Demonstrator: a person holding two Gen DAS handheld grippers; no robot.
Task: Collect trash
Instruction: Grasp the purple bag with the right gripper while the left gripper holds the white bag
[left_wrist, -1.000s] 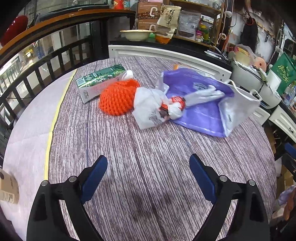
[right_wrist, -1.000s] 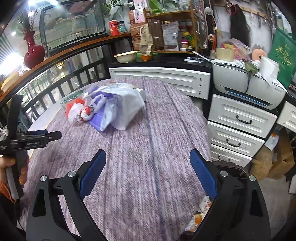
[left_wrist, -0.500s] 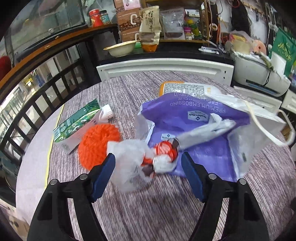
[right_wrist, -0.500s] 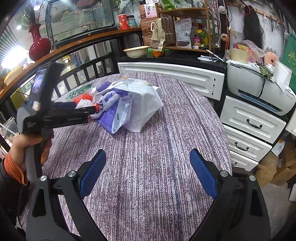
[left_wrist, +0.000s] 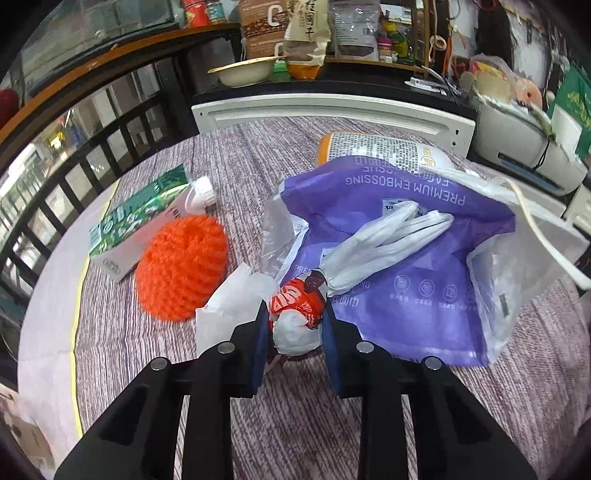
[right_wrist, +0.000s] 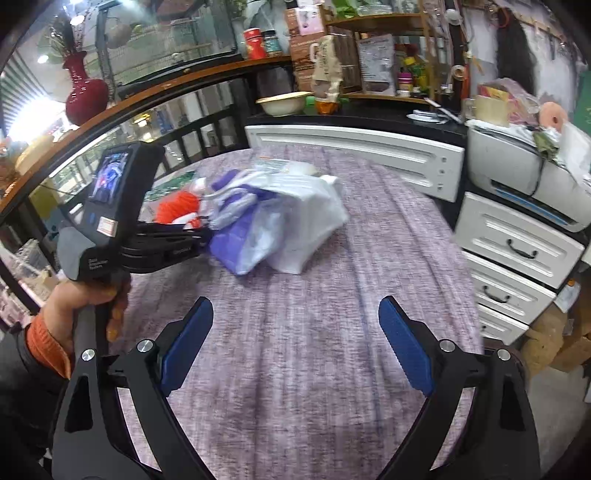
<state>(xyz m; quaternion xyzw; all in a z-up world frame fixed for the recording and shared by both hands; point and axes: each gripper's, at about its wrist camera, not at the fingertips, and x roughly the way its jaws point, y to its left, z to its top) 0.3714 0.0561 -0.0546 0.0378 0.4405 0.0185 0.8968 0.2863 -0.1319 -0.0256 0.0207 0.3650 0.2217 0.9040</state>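
On a round table with a purple striped cloth (left_wrist: 332, 424), the left gripper (left_wrist: 295, 325) has just been closing its blue pads around a crumpled white and red plastic wrapper (left_wrist: 297, 314), clamping it from both sides. The wrapper lies between a fuzzy orange knitted ball (left_wrist: 181, 266) and a purple plastic bag (left_wrist: 406, 258). The right gripper (right_wrist: 295, 343) hovers over bare cloth, jaws spread wide and empty.

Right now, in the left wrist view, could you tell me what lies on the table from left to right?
Green carton → orange knitted ball → white-and-red wad between the left gripper's pads → purple bag.
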